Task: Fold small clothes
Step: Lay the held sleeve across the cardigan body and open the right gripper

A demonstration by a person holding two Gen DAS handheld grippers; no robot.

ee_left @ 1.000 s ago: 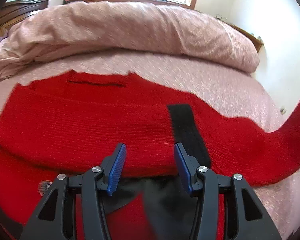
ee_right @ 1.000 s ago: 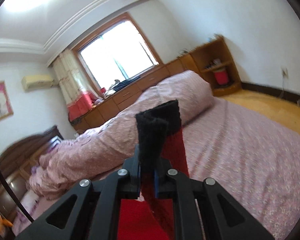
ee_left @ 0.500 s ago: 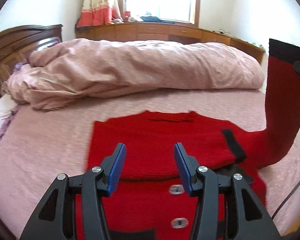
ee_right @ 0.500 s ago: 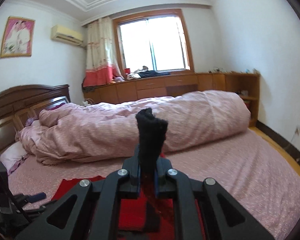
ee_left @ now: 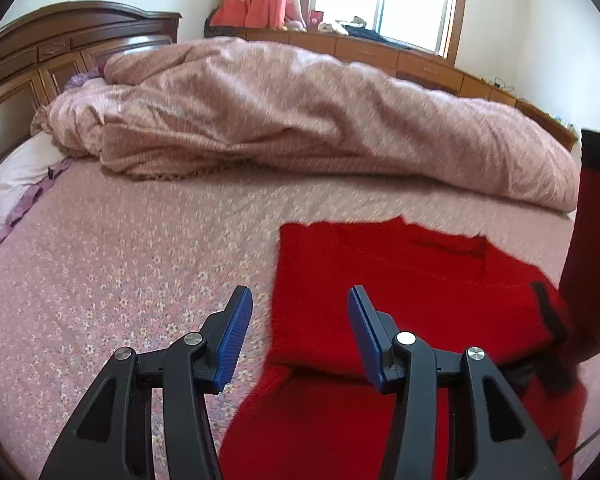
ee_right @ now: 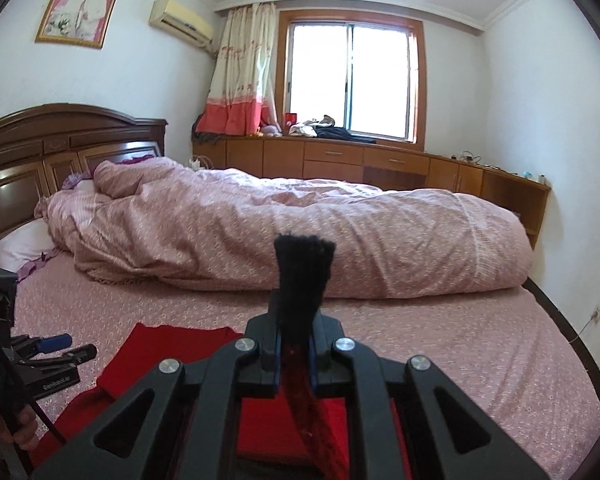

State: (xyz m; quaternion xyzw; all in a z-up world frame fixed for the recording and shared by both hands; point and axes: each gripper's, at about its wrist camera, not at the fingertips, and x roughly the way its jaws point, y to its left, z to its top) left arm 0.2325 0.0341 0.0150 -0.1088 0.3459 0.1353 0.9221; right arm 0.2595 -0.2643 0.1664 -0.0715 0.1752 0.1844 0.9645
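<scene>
A small red knit sweater (ee_left: 380, 280) with black trim lies on the pink floral bed sheet (ee_left: 120, 260), one sleeve folded across its body. My left gripper (ee_left: 296, 336) is open and empty, above the sweater's left edge. My right gripper (ee_right: 294, 354) is shut on the black cuff (ee_right: 302, 272) of the other red sleeve and holds it up above the sweater (ee_right: 160, 356). That raised sleeve (ee_left: 592, 272) shows at the right edge of the left wrist view. The left gripper also shows at the left of the right wrist view (ee_right: 56, 350).
A bunched pink duvet (ee_left: 300, 120) lies across the far side of the bed. A white pillow (ee_left: 16, 176) and a dark wooden headboard (ee_left: 60, 52) are at the left. Wooden cabinets (ee_right: 360, 164) run under the window.
My left gripper has pulled back and up from the sweater and swung left, still open. My right gripper has lifted the sleeve cuff and turned to face the bed, staying shut on it.
</scene>
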